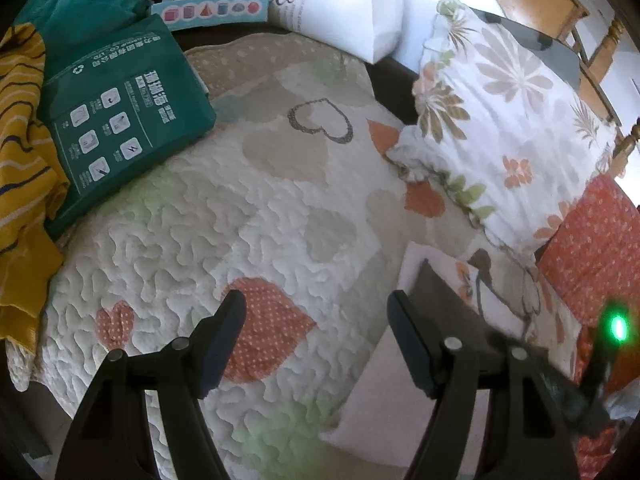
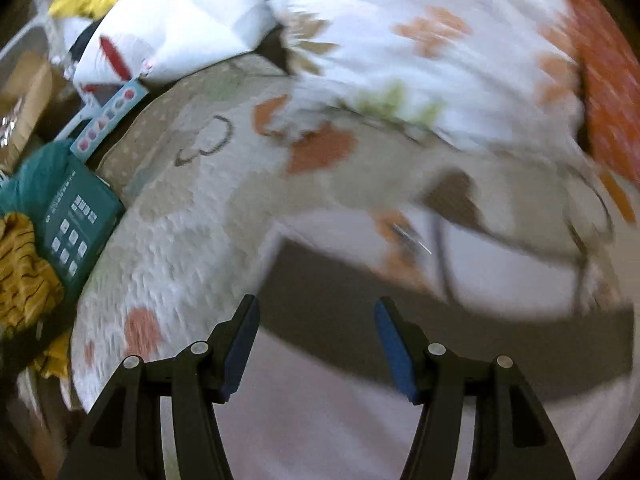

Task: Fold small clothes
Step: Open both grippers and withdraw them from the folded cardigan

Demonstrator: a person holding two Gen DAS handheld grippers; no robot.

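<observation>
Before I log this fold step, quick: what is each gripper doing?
Left gripper: open, holding nothing, above the quilt.
Right gripper: open, holding nothing, over the pale garment.

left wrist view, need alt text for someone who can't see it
The open left gripper hovers, holding nothing, over a heart-patterned quilt. A pale folded garment lies beside its right finger, a green bag and yellow striped cloth sit at left, and a floral pillow at right.

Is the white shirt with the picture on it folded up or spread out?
Folded, it seems: the white shirt lies on the heart quilt as a flat block with straight edges and a square corner. How many folds, cannot tell.
</observation>
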